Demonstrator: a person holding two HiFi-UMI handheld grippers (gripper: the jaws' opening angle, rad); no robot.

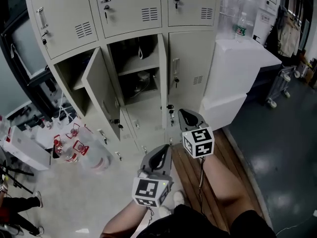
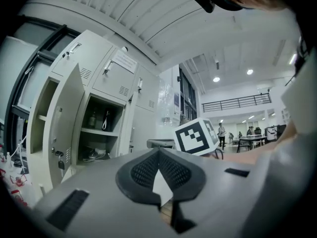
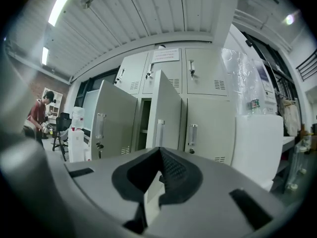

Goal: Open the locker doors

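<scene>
The beige lockers (image 1: 129, 14) stand in front of me in the head view. In the middle row the left door (image 1: 101, 95) hangs open. The centre door (image 1: 162, 81) also hangs open, edge-on, showing shelves with dark items inside. The right door (image 1: 190, 71) and the three top doors are closed. My left gripper (image 1: 162, 153) is held low over the floor, its jaws together and nothing in them. My right gripper (image 1: 185, 114) hangs just below the closed right door, shut and empty. The right gripper view shows both open doors (image 3: 116, 120) and the closed door (image 3: 208, 128) beyond my right gripper (image 3: 159, 150).
A white cabinet (image 1: 237, 68) with a water bottle (image 1: 241, 26) on top stands right of the lockers. Clear water jugs (image 1: 79, 150) lie on the floor at the left. A wooden strip (image 1: 195, 175) runs under my legs. A person (image 3: 38, 115) stands far left.
</scene>
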